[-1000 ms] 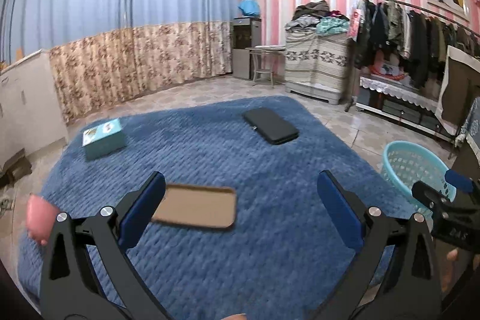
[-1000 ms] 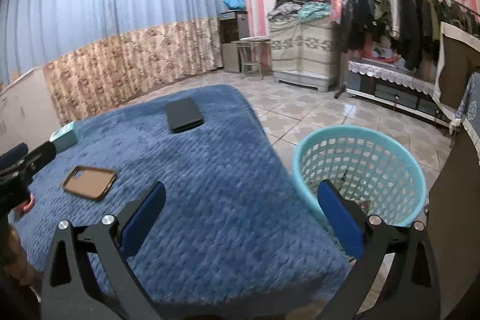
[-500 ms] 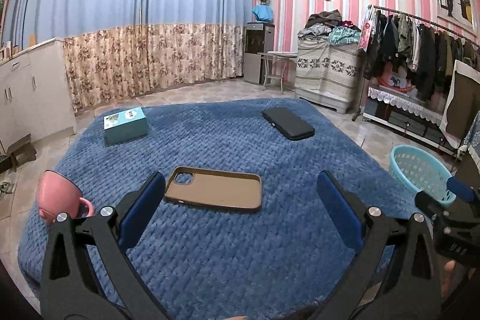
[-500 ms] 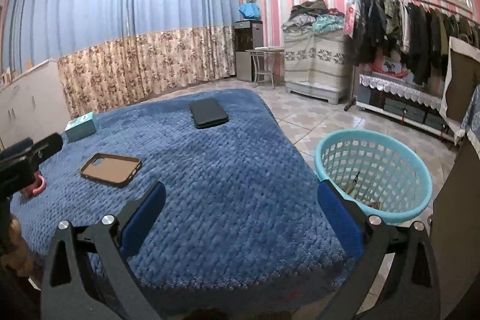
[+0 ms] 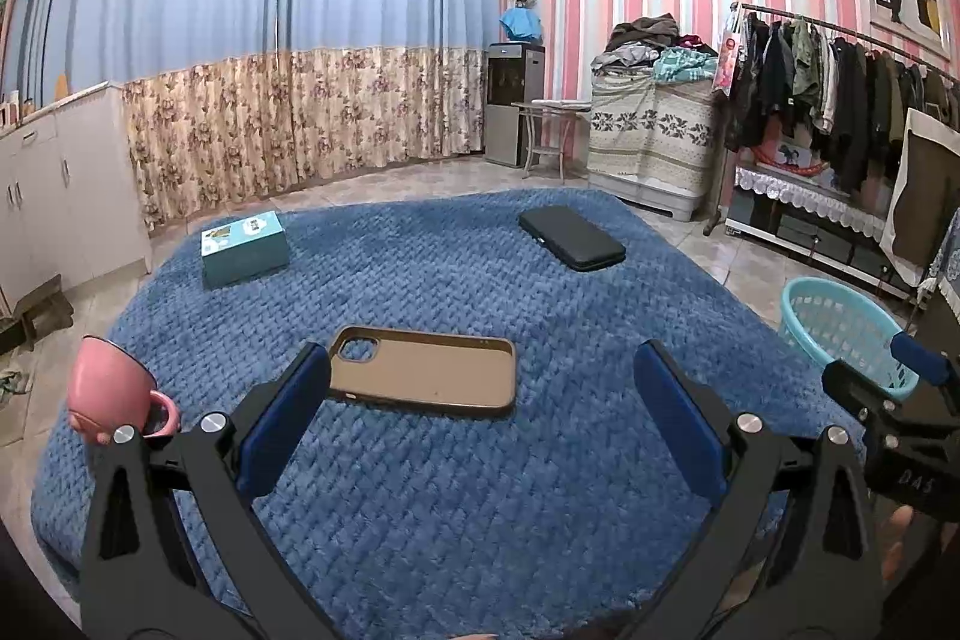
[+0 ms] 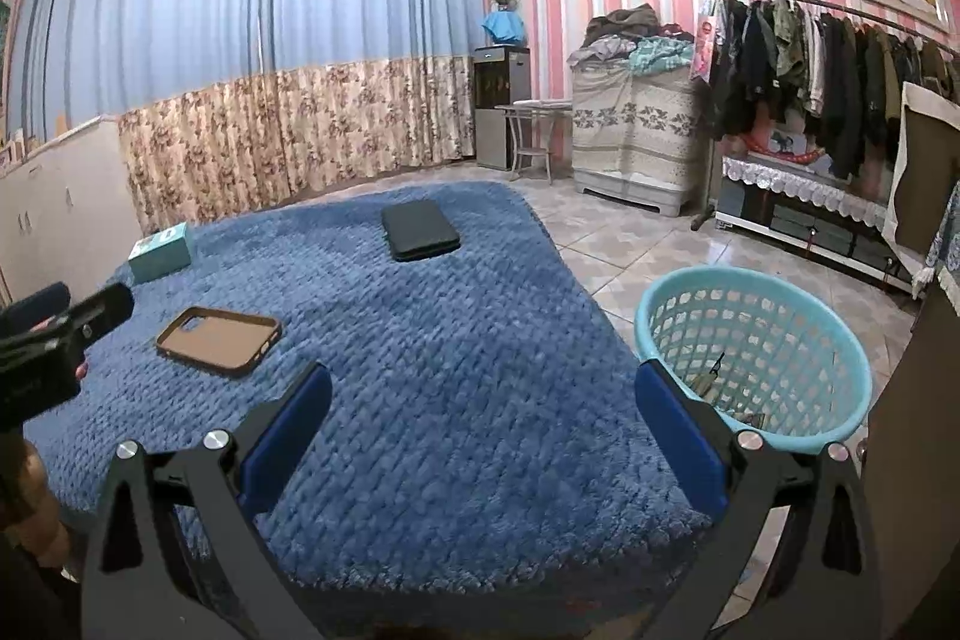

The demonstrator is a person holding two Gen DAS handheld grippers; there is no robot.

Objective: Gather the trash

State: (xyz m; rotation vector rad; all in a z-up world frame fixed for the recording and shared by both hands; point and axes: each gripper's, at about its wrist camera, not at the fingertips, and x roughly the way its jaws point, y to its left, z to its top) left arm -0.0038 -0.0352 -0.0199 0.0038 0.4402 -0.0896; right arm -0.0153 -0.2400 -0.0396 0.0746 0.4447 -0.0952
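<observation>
A turquoise mesh basket (image 6: 756, 346) stands on the tiled floor at the right edge of the blue rug (image 6: 432, 370); some scraps lie inside it. It also shows in the left wrist view (image 5: 840, 328). My left gripper (image 5: 480, 400) is open and empty above the rug, just short of a brown phone case (image 5: 426, 370). My right gripper (image 6: 480, 412) is open and empty over the rug's right front edge, left of the basket. The left gripper also shows at the left of the right wrist view (image 6: 54, 334).
On the rug lie a brown phone case (image 6: 219, 331), a black flat case (image 5: 570, 238), a teal box (image 5: 243, 247) and a pink mug (image 5: 117, 394). White cabinets (image 5: 54, 184) stand left; a clothes rack (image 5: 840, 100) and covered chest (image 5: 654, 142) stand right.
Both grippers have drawn back and levelled. The phone case, mug and basket sit farther into view. Both stay open and empty.
</observation>
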